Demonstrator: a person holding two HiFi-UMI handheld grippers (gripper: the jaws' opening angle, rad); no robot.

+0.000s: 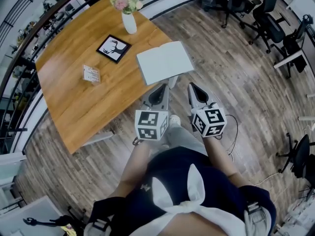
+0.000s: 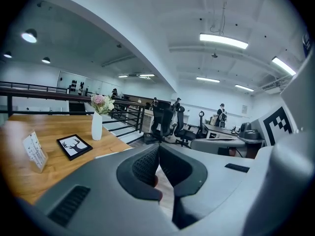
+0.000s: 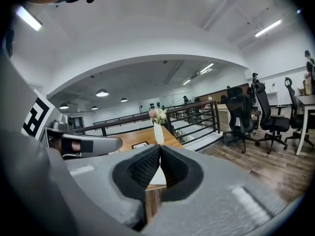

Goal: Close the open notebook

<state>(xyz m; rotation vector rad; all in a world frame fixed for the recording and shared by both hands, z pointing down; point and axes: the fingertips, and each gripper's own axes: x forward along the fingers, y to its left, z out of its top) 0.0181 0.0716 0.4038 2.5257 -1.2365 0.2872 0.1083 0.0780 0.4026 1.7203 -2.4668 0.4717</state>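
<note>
Probably light and floppy, the notebook [image 1: 165, 63] upper centre lifts by one cover edge; left tongs [image 1: 160, 90] and right tongs [image 1: 194, 90] pressed together, empty.

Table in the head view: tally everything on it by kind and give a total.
Vase with flowers: 1
Framed deer picture: 1
Small card stand: 1
Notebook: 1
Total: 4
</note>
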